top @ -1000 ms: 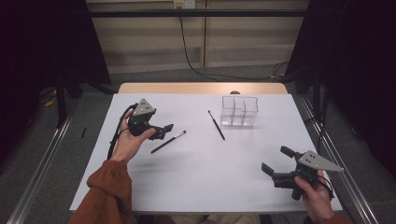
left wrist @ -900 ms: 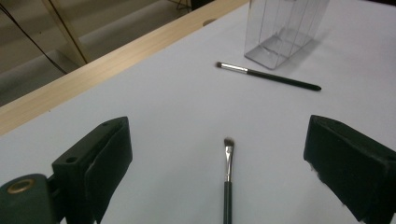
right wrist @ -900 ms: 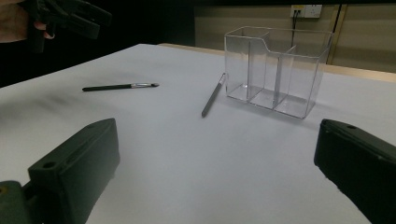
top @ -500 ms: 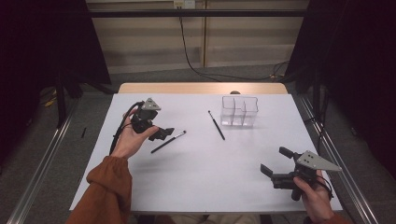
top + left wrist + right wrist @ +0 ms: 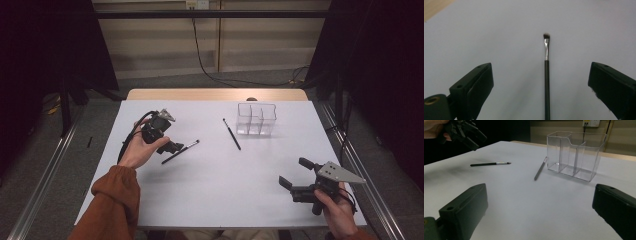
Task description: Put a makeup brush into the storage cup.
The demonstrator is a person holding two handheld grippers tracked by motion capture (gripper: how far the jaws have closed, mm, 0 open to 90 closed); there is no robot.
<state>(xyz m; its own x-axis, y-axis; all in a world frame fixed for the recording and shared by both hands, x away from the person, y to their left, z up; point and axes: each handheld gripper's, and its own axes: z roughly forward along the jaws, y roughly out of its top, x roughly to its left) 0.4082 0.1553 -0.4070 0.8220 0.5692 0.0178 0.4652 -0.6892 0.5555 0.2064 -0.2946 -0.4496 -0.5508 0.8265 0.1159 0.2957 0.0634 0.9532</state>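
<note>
High view: the left gripper [image 5: 172, 146] hangs just over the small brush [image 5: 180, 152] on the white table [image 5: 210, 200]; the brush lies flat, near the left side of the table, well apart from the clear box [image 5: 256, 119]; a second thin dark stick [image 5: 231, 134] lies between the brush and the box, close to the box.

In the left gripper view the brush [image 5: 546, 75] lies straight up the middle, with its soft tip far from the camera; the two black jaws stand wide apart, one on each side of the handle; they do not touch it yet.

The right gripper [image 5: 296, 176] waits near the front right corner of the table, held in a hand [image 5: 337, 212]; its jaws are wide apart too, and hold nothing; in the right gripper view the box [image 5: 575, 155] stands ahead with three empty parts, and the stick [image 5: 540, 168] lies just beside it.

I think the step now is reaching for the brush to pick it up; the grab is not done yet.

The next move, I think, calls for going down till the jaws sit on both sides of the handle, then squeezing them together; the handle is thin and round, so it could roll or slip; a grip near the middle should keep it level.
</note>
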